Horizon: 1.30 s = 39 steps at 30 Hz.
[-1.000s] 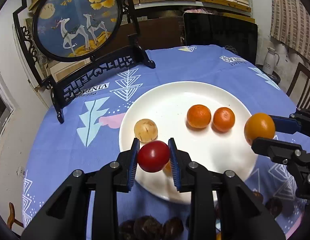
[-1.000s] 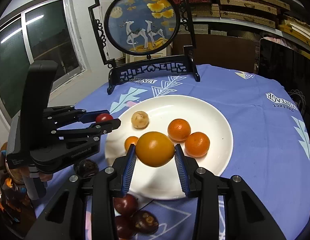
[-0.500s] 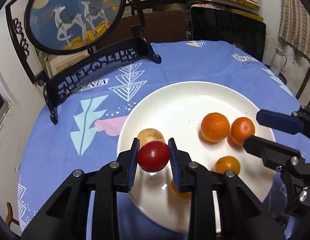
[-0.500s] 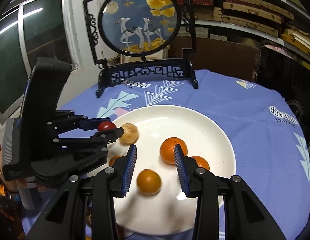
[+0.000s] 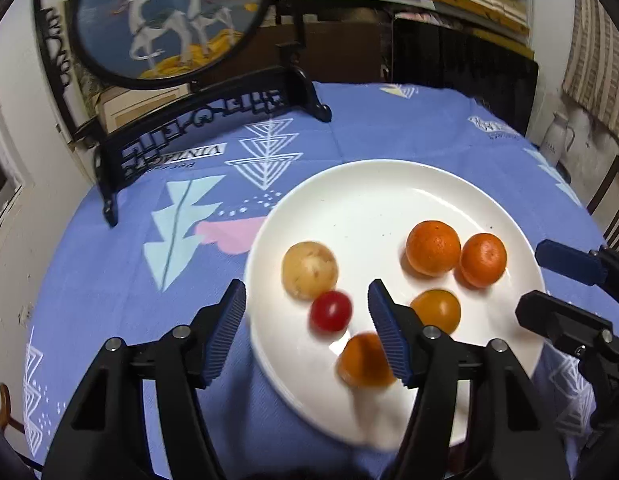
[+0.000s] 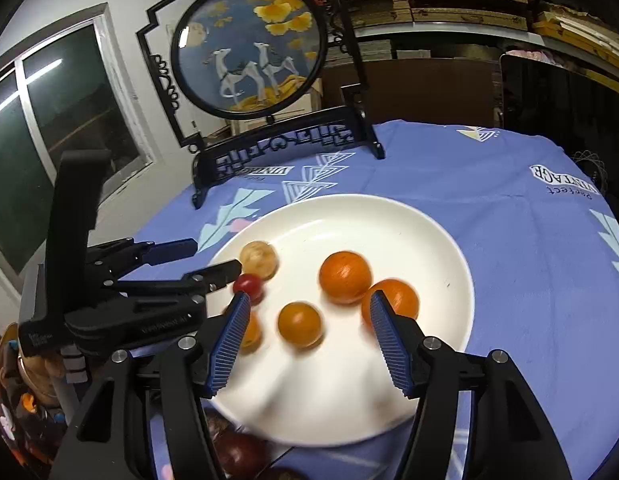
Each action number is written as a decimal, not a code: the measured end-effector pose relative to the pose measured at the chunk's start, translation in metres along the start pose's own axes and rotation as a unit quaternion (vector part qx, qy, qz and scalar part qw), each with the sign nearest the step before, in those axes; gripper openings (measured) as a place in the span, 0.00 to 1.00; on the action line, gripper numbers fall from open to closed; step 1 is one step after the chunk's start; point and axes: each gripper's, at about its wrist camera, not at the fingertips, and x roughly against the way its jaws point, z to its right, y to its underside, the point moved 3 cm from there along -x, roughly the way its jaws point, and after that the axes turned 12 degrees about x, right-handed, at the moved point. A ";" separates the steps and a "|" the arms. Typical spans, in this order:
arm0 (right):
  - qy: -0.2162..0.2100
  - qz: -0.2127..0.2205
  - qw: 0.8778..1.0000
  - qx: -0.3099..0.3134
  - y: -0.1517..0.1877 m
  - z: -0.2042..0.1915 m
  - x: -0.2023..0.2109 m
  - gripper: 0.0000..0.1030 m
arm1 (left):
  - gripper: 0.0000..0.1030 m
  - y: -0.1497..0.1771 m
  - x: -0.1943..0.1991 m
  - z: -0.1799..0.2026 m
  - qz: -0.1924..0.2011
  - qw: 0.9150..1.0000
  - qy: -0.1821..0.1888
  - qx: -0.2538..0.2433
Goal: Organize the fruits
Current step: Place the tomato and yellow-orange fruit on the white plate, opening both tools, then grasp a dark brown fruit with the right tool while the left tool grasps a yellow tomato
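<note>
A white plate [image 5: 373, 192] [image 6: 389, 216] sits on the blue tablecloth. On it lie a red cherry tomato [image 5: 330, 311] [image 6: 248, 285], a pale yellow-brown round fruit [image 5: 309, 269] [image 6: 258, 259], two oranges [image 5: 432, 247] [image 5: 483, 260] and two smaller orange fruits [image 5: 436, 309] [image 5: 364, 359]. My left gripper [image 5: 305, 336] is open, jaws wide, just above the tomato. My right gripper [image 6: 307, 344] is open and empty above one small orange fruit [image 6: 300, 324].
A black-framed round deer screen [image 5: 169, 20] [image 6: 249, 52] stands at the table's far left. Dark reddish-brown fruits [image 6: 237, 452] lie on the cloth by the plate's near edge. A dark chair back [image 5: 461, 64] stands behind the table.
My left gripper opened and let the red tomato drop onto the plate. My right gripper released its orange fruit onto the plate a moment before and now stands wider open.
</note>
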 end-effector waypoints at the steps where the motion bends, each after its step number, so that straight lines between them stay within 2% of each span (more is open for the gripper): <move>1: -0.001 0.000 1.000 0.004 0.001 -0.002 0.002 0.61 | 0.65 0.003 0.005 -0.003 0.002 1.000 -0.002 0.000; 5: -0.002 -0.002 1.000 0.027 0.011 -0.018 0.019 0.61 | 0.68 0.017 0.028 -0.022 0.011 1.000 -0.006 0.001; 9: 0.004 -0.006 0.999 0.047 0.027 -0.030 0.040 0.67 | 0.73 0.035 0.054 -0.042 0.018 1.000 -0.010 0.003; 12: 0.009 -0.011 0.998 0.060 0.042 -0.037 0.053 0.69 | 0.76 0.049 0.069 -0.056 0.022 1.000 -0.010 0.007; 17: 0.015 -0.032 0.996 0.081 0.069 -0.043 0.071 0.69 | 0.77 0.072 0.083 -0.072 0.009 1.000 -0.005 0.025; 23: 0.007 -0.089 0.991 0.098 0.110 -0.042 0.083 0.69 | 0.79 0.102 0.099 -0.041 0.002 0.999 0.038 -0.023; 26: 0.004 -0.117 0.988 0.101 0.131 -0.039 0.083 0.69 | 0.81 0.119 0.108 -0.012 0.000 0.995 0.066 -0.068; 31: 0.000 -0.138 0.983 0.124 0.147 -0.043 0.077 0.68 | 0.82 0.143 0.113 0.016 -0.011 0.989 0.093 -0.111; 34: 0.003 -0.137 0.981 0.138 0.145 -0.046 0.067 0.62 | 0.82 0.151 0.107 0.024 -0.023 0.988 0.096 -0.117; 35: 0.001 -0.139 0.981 0.139 0.145 -0.046 0.065 0.56 | 0.82 0.153 0.105 0.025 -0.026 0.988 0.095 -0.115; 36: -0.003 -0.144 0.980 0.138 0.144 -0.046 0.060 0.43 | 0.82 0.154 0.101 0.027 -0.033 0.989 0.093 -0.112; 39: -0.002 -0.146 0.979 0.145 0.144 -0.048 0.060 0.43 | 0.82 0.157 0.093 0.033 -0.042 0.988 0.094 -0.115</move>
